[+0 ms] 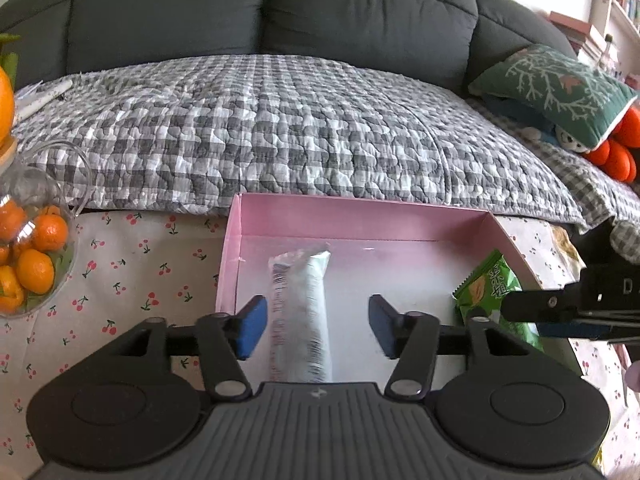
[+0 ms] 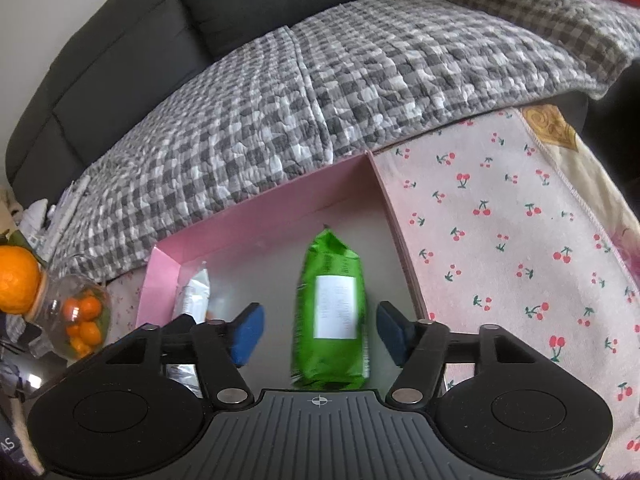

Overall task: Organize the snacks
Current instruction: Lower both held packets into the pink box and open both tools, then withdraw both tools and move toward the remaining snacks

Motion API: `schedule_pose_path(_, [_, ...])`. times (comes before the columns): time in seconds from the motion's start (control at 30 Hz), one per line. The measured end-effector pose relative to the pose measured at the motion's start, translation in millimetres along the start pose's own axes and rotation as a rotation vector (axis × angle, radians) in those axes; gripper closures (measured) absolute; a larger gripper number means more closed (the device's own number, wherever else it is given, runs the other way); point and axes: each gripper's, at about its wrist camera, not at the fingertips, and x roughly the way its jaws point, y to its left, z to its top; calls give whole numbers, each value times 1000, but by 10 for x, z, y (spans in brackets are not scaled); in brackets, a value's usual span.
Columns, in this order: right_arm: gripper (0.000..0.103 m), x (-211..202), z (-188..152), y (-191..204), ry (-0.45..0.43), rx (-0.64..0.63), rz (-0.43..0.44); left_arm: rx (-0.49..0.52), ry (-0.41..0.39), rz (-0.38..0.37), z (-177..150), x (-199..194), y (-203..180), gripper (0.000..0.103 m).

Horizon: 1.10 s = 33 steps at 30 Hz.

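A shallow pink box [image 1: 360, 210] lies on the cherry-print cloth by the sofa. Inside it a long white snack packet [image 1: 304, 312] lies lengthwise between the blue pads of my left gripper [image 1: 317, 328]. The pads stand apart from it, so the gripper is open. In the right wrist view a green snack packet [image 2: 330, 312] with a white label lies in the same box [image 2: 260, 216], between the pads of my open right gripper [image 2: 319, 332], with gaps on both sides. The green packet [image 1: 486, 292] and the white packet [image 2: 196, 296] each show in the other view.
A glass jar of tangerines [image 1: 32, 256] stands left of the box, with a large orange [image 2: 18, 280] above it. A checked quilt [image 1: 280, 128] covers the grey sofa behind. A green cushion [image 1: 560, 92] lies far right. Cherry-print cloth [image 2: 520, 240] spreads right of the box.
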Motion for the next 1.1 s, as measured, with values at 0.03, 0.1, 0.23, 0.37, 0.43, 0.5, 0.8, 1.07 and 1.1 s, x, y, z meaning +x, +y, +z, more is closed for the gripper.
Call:
schedule_pose_path(0.03, [38, -24, -2, 11, -1, -8, -5, 5, 1, -2, -1, -14, -7, 46])
schedule_pose_path(0.1, [34, -81, -6, 30, -5, -14, -10, 13, 6, -3, 11, -34, -19, 40])
schedule_pose_path(0.23, [28, -213, -33, 53, -11, -7, -13, 34, 26, -13, 1, -138, -49, 32])
schedule_pose_path(0.37, [26, -386, -83, 95, -12, -15, -21, 40, 26, -5, -34, -297, -57, 23])
schedule_pose_path(0.43, [24, -476, -111, 117, -15, -18, -27, 39, 25, -2, -36, -394, -50, 19])
schedule_pose_path(0.5, [22, -583, -143, 130, -20, -15, -29, 36, 29, -3, -30, -463, -45, 16])
schedule_pose_path(0.8, [20, -935, -371, 191, 20, -3, -50, 61, 80, 20, -180, -801, -66, 8])
schedule_pose_path(1.07, [16, -1104, -616, 277, 61, -37, -53, 49, 124, 16, -313, -1028, -29, 2])
schedule_pose_path(1.1, [16, -1115, -651, 286, 66, -45, -58, 48, 127, 18, -331, -1052, -23, 1])
